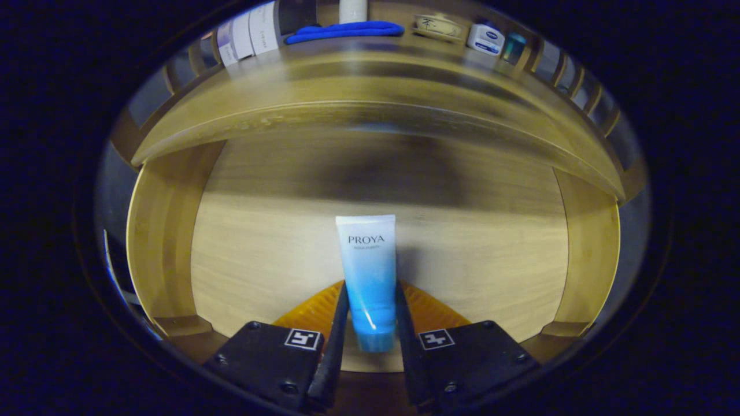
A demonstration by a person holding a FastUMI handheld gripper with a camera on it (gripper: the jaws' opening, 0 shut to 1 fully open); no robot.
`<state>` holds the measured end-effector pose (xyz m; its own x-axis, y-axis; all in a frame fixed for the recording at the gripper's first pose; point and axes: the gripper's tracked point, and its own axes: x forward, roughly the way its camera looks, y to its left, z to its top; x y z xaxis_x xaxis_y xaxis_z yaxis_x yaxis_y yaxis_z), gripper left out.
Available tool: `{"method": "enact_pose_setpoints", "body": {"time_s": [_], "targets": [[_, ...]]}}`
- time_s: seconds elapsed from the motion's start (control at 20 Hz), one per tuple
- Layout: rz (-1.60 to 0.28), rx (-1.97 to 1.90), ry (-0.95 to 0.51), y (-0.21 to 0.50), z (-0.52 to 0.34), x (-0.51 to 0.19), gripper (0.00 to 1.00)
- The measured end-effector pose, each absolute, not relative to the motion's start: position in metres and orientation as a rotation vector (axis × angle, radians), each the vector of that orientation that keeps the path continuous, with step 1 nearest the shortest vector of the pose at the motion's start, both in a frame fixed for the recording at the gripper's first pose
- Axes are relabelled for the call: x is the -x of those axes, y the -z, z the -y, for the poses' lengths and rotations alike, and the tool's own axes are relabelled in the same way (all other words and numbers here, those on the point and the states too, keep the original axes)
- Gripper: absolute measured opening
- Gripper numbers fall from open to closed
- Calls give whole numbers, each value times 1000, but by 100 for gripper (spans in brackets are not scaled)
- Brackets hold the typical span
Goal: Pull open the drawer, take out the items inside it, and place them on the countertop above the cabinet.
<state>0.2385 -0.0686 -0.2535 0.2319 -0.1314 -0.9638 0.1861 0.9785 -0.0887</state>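
Observation:
A white-to-blue cosmetic tube (367, 260) stands between my gripper's (370, 294) two fingers, cap end toward me, crimped end pointing away. Both fingers press on its lower blue half, so the gripper is shut on it. Below and around the tube is the open wooden drawer (167, 231), with its pale bottom panel and side walls to left and right. Beyond the drawer's far edge runs the cabinet's wooden countertop (370, 81).
On the countertop at the back lie a blue folded cloth (344, 30), white boxes (248, 34) to its left, a small round tin (438, 26) and a white-and-blue jar (485, 39) to its right. A slatted wooden rail (584, 86) rims the top.

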Motion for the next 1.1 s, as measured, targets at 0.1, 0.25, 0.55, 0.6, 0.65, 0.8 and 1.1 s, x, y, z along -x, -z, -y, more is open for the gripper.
{"method": "enact_pose_setpoints", "body": {"time_s": [0.1,0.25,0.55,0.6,0.65,0.8,1.1], "targets": [[-1291,-44,237,248,73,-240,46],[-1250,-19,230,232,71,-238,43],[-1176,-60,164,185,59,-230,43],[-1166,-58,159,178,58,-228,43],[-1157,-55,149,169,58,-225,43],[-1123,-77,116,154,57,-222,43],[-1056,-113,138,125,70,-228,43]]}}
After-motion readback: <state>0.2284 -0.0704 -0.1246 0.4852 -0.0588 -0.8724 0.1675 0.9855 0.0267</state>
